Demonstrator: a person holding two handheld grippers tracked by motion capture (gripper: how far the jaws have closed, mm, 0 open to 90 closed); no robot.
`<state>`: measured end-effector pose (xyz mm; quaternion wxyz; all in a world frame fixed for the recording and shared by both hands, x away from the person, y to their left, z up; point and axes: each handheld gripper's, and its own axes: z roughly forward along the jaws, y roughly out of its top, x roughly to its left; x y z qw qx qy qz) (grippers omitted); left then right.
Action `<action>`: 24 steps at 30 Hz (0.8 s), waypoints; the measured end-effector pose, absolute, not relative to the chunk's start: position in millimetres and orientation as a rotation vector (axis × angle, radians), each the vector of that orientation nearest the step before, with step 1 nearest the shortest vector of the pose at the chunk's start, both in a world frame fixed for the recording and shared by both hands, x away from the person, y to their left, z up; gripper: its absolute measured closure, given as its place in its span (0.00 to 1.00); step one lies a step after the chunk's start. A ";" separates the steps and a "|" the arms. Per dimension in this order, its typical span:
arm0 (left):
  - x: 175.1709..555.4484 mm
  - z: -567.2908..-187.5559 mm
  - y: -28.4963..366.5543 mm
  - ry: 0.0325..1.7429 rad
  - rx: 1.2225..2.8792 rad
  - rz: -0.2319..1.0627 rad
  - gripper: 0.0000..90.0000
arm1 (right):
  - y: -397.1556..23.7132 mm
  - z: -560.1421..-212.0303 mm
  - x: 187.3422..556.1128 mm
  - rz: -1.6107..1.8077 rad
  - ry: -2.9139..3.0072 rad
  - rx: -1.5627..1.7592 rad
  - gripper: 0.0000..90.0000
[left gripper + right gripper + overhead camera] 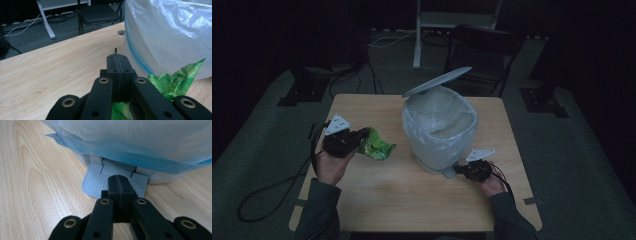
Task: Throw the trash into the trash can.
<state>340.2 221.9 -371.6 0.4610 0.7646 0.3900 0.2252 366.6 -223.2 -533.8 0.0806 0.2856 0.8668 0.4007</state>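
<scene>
- The left gripper is hovering over the left part of the wooden table, its jaws pressed together on a crumpled green wrapper that is hanging out to the right of them, toward the bin.
- In the left gripper view, the left gripper's jaws are meeting with only a thin edge of the wrapper between them, and the rest of it is bunching below and to the right.
- A pedal bin is standing at the middle of the table, lined with a pale plastic bag, its lid tilting up and open.
- The right gripper is sitting at the bin's front base, its jaws closed together with nothing between them.
- In the right gripper view, the tips of the right gripper are resting on the grey ribbed pedal, under the blue hem of the bag.
</scene>
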 end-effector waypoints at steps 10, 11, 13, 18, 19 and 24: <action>341.9 -363.0 219.8 0.932 1.889 0.531 1.00 | -223.2 -533.9 366.3 1.196 2.589 0.850 1.00; 342.4 -361.6 219.5 0.927 1.892 0.532 1.00 | -223.1 -533.9 366.3 1.196 2.588 0.852 1.00; 343.6 -358.7 218.8 0.921 1.892 0.528 1.00 | -223.2 -533.9 366.3 1.196 2.589 0.853 1.00; 346.5 -351.5 217.0 0.900 1.892 0.516 1.00 | -223.4 -534.0 366.5 1.198 2.589 0.853 1.00; 346.6 -349.9 216.4 0.894 1.894 0.516 1.00 | -223.4 -534.1 366.5 1.199 2.589 0.854 1.00; 346.7 -342.4 213.4 0.884 1.895 0.523 1.00 | -223.4 -534.1 366.5 1.200 2.588 0.856 1.00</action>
